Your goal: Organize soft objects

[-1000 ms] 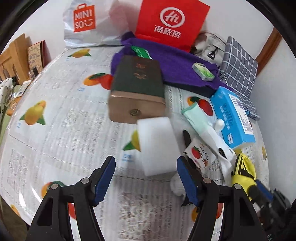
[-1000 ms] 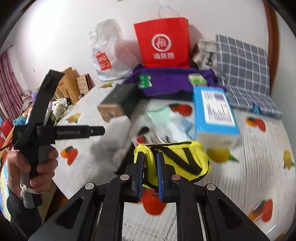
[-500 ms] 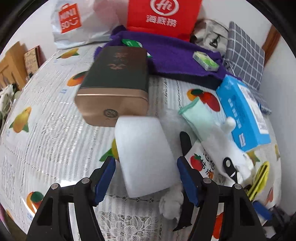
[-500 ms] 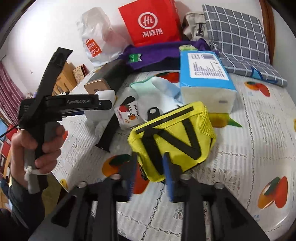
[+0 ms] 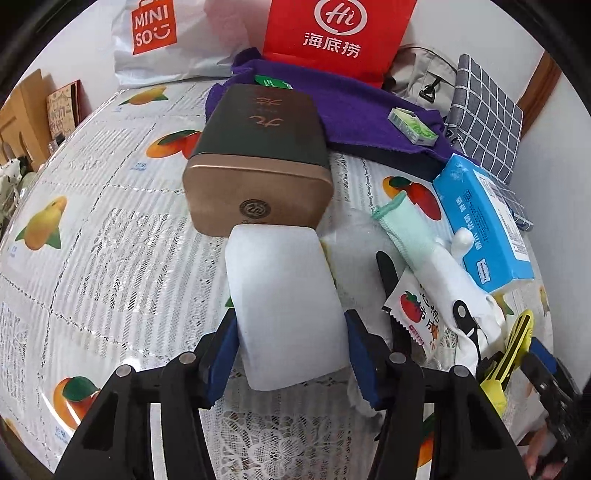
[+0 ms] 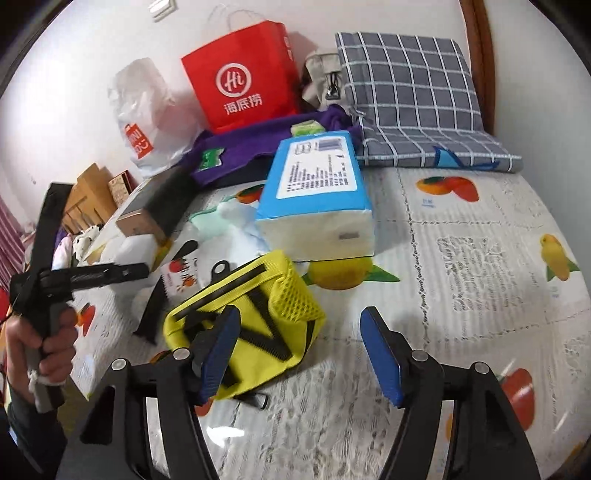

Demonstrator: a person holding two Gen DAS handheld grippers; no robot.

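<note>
A white sponge block [image 5: 277, 273] lies on the fruit-print tablecloth [image 5: 110, 258], just in front of a brown and green tin [image 5: 258, 177]. My left gripper [image 5: 290, 325] straddles it; its jaws are closing and both blue pads touch the block's sides. In the right wrist view a yellow mesh pouch [image 6: 258, 306] lies on the cloth. My right gripper [image 6: 301, 317] hangs just over it with jaws opening; the left pad [image 6: 218, 350] overlaps the pouch, the right pad stands apart. A hand holds the left gripper [image 6: 92, 273] at the left there.
A blue tissue pack [image 6: 317, 206], a mint and white glove [image 5: 424, 254], a tomato snack packet [image 5: 413, 310] and a black strap [image 6: 159, 306] crowd the middle. Behind them are a purple cloth [image 5: 351, 103], a red bag [image 5: 332, 33] and a plaid cushion [image 6: 410, 92].
My left gripper came forward around the sponge block and narrowed onto it. My right gripper opened and let go of the yellow pouch, which now rests on the cloth.
</note>
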